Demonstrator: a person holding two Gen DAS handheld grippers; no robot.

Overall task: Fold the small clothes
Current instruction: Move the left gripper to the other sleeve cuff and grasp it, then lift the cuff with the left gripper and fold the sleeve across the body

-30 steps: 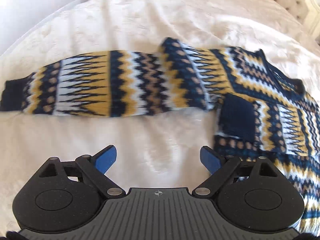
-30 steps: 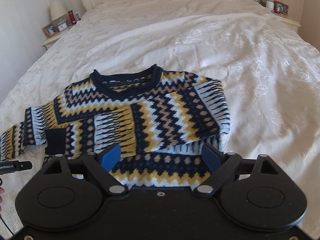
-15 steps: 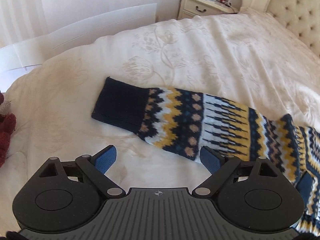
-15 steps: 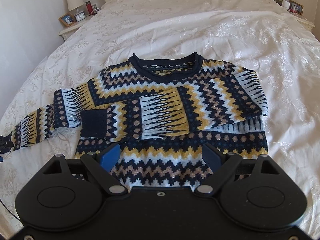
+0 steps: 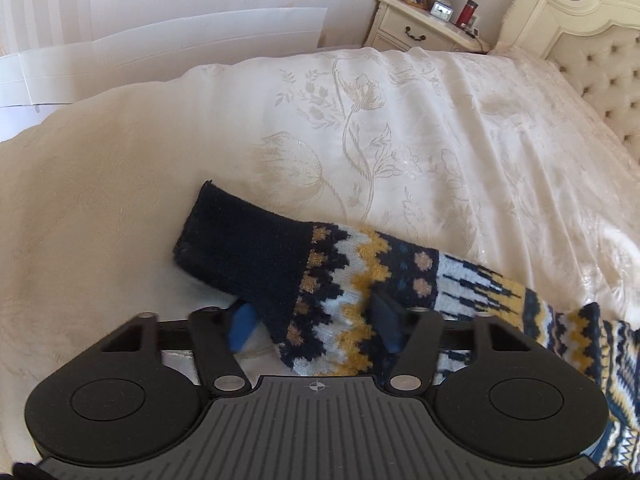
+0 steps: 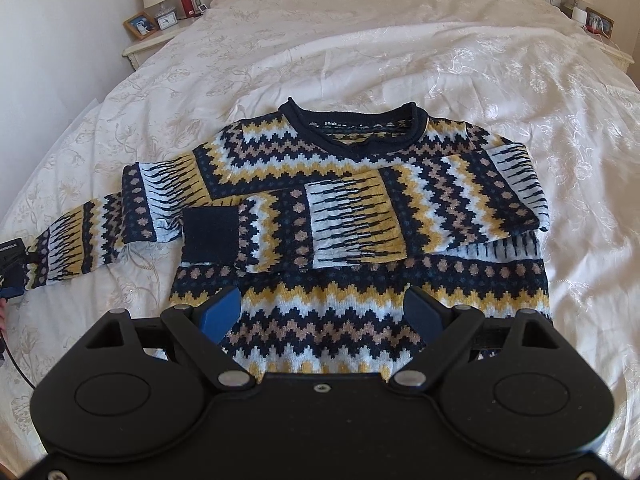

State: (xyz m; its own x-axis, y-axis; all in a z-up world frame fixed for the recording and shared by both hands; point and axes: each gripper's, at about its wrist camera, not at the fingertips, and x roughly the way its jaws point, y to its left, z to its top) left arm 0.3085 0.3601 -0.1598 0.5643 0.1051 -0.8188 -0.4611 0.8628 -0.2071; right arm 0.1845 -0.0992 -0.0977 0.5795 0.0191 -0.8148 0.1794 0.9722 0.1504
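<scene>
A navy, mustard, tan and white zigzag-patterned knitted sweater (image 6: 352,216) lies flat, front up, on the cream floral-embroidered bedspread (image 6: 460,60), one sleeve already folded across its chest. The left gripper (image 5: 312,326) has its blue-padded fingers (image 5: 240,326) closed partway around the outstretched sleeve (image 5: 320,280) near its navy cuff (image 5: 240,248). The right gripper (image 6: 320,316) hovers wide open above the sweater's hem.

Soft daylight fills both views, bright and even, with a warm cream tint in the left wrist view. The white bedspread (image 6: 460,72) glares in places, washing out its floral weave. Shadows are faint; a soft one lies under the sleeve (image 5: 256,256). Fisheye distortion bends the bed's edges and darkens the corners. The sleeve near the lens looks slightly blurred.
</scene>
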